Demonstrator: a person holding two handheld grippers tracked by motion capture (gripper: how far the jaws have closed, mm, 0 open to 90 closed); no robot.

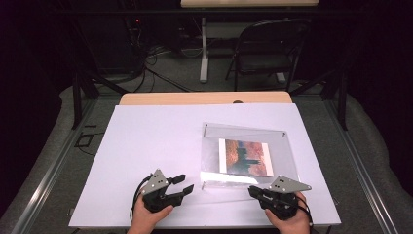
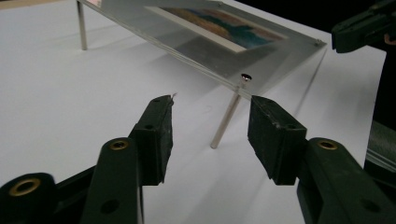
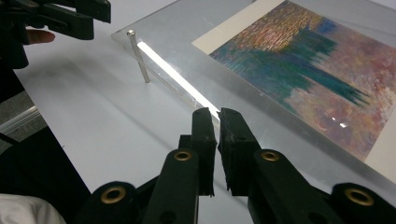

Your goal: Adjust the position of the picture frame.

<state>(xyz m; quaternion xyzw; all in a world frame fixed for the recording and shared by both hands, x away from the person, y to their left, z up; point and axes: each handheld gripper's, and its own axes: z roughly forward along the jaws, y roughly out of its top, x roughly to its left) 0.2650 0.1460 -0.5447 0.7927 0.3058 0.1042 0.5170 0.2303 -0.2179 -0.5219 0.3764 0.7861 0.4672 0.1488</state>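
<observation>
Clearly stiff, slick, scratch-prone: clear acrylic photo frame on thin metal standoff legs. Grip edges only. Right gripper clenched at near edge; left gripper half-open, astride leg.

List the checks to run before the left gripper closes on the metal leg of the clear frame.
1. Left gripper jaws open: ok.
2. Metal leg lined up with the gap between the jaws, untouched: ok.
3. Right gripper shut, tips at the clear frame near edge: ok.
4. Right gripper actually steadying the frame: cannot tell.
5. Picture lying flat in the frame: ok.
</observation>
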